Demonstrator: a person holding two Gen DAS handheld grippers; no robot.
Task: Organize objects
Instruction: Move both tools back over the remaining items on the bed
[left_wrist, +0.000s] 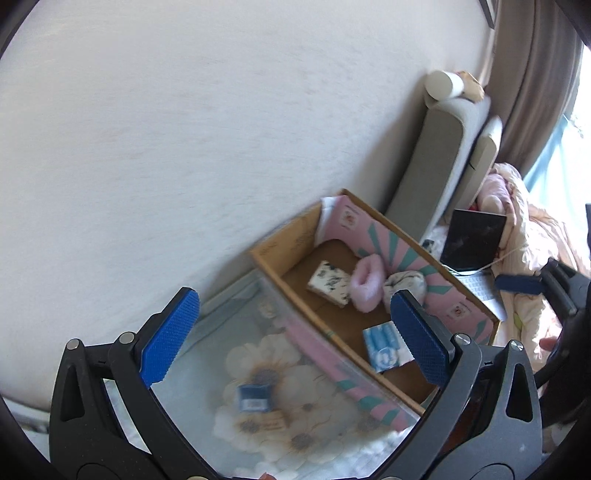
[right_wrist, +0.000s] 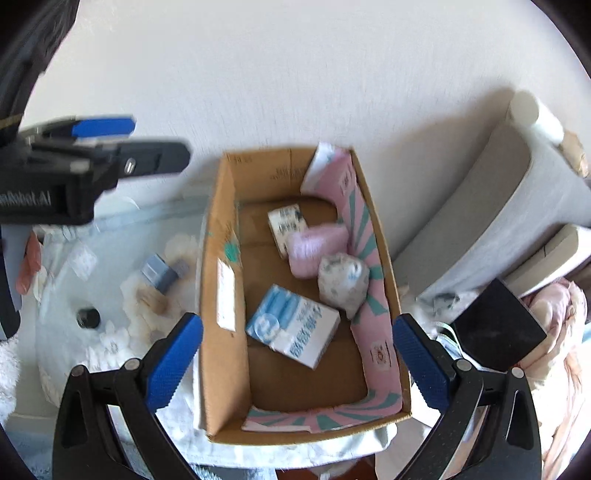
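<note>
While both the left gripper (left_wrist: 293, 334) and right gripper (right_wrist: 297, 350) hang spread and empty, the pink-lined cardboard box (right_wrist: 221, 295) holds a blue-and-white packet (right_wrist: 291, 326) and pink fluffy bundle (right_wrist: 316, 251).

We see a matt brown corrugated cardboard box (right_wrist: 225, 295) lined with smooth pink printed paper. Inside it lie a fluffy pink plush roll (right_wrist: 316, 249), a glossy blue-and-white carton (right_wrist: 295, 328) and a crinkled plastic-wrapped bundle (right_wrist: 343, 280). The right gripper's (right_wrist: 297, 362) blue pads (right_wrist: 173, 363) look knurled rubber on matt black plastic.
</note>
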